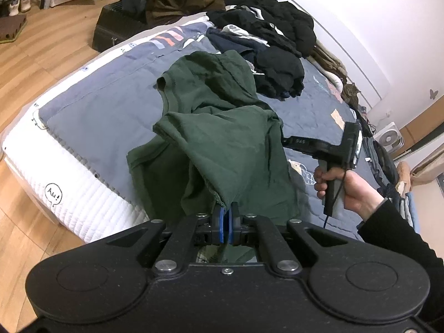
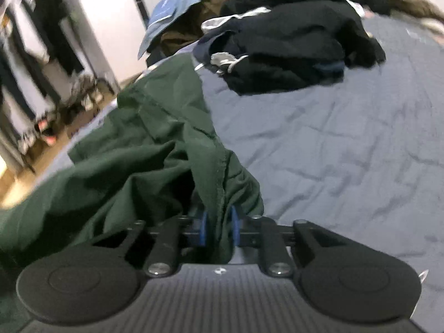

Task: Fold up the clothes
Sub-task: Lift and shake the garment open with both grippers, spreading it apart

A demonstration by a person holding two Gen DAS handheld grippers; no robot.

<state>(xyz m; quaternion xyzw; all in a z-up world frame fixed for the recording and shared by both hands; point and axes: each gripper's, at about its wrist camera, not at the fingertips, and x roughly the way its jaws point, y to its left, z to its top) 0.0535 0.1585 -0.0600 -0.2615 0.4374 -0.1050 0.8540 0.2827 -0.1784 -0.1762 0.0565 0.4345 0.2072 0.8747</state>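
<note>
The left gripper (image 1: pixel 227 216) is pinched tight on a corner of the green shirt (image 1: pixel 222 127). The shirt lies bunched up in the middle of the bed (image 1: pixel 91 105), on the blue blanket. The right gripper (image 2: pixel 219 224) squeezes a thick fold of the same shirt between its blue pads. A pile of dark clothes (image 1: pixel 266 44) sits behind the shirt.
</note>
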